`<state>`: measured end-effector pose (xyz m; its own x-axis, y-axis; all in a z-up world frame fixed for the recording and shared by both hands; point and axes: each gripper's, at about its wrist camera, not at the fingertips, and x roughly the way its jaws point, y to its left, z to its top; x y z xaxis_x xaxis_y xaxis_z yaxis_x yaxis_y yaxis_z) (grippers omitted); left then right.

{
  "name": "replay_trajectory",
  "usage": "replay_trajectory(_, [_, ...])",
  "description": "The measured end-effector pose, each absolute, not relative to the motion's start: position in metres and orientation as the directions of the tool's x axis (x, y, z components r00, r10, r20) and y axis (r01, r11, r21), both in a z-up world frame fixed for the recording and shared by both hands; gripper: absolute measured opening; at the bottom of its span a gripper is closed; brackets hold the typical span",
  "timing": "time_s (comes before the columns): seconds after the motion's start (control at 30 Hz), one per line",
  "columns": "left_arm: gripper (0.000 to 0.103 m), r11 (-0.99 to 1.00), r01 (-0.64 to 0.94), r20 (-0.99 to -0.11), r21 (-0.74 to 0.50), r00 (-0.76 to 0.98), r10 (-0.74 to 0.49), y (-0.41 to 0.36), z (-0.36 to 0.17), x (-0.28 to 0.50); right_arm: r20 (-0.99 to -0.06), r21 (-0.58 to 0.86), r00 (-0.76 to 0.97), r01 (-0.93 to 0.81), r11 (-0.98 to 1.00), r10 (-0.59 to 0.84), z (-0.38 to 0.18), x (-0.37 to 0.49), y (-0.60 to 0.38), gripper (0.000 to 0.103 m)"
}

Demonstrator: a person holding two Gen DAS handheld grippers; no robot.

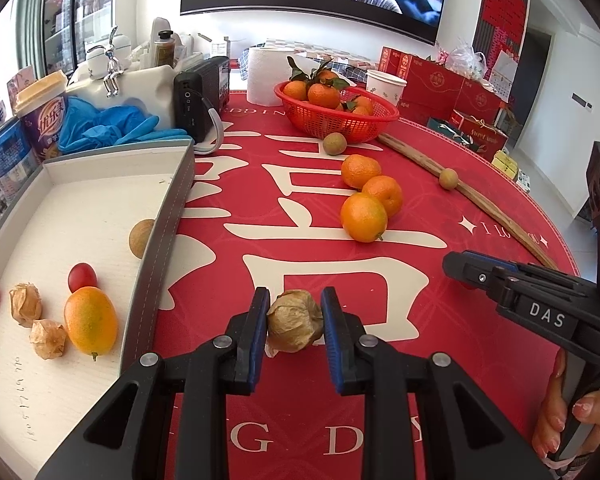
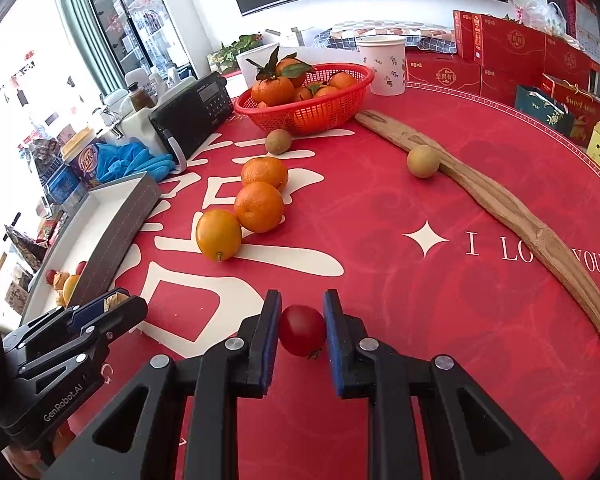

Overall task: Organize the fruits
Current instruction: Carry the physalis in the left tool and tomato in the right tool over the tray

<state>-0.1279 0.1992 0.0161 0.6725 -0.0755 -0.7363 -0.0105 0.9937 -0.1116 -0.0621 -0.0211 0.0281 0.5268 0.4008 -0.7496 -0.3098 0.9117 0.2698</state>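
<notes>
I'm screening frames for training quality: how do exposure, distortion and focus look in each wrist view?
Left wrist view: even light, sharp on the husked fruit between the left tongs; fisheye bends the tray rim. Right wrist view: window side blown out at left, cherry tomato crisp between the right tongs, dark vignette at the corners.

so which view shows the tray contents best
The left wrist view: it looks into the tray and shows the kumquat, husked fruits and cherry tomatoes. The right wrist view sees mostly its outer wall, with a few fruits peeking at the near end.
</notes>
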Motion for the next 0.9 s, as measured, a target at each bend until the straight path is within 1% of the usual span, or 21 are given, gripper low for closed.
replay_trajectory(0.9, [0.028, 0.995, -0.047, -0.732, -0.083, 0.681, -0.029, 0.2072, 0.0164, -0.128, -0.753, 0.285, 0.515, -0.307, 0.908, 0.41, 0.0264, -0.0596, -0.0198, 0.023])
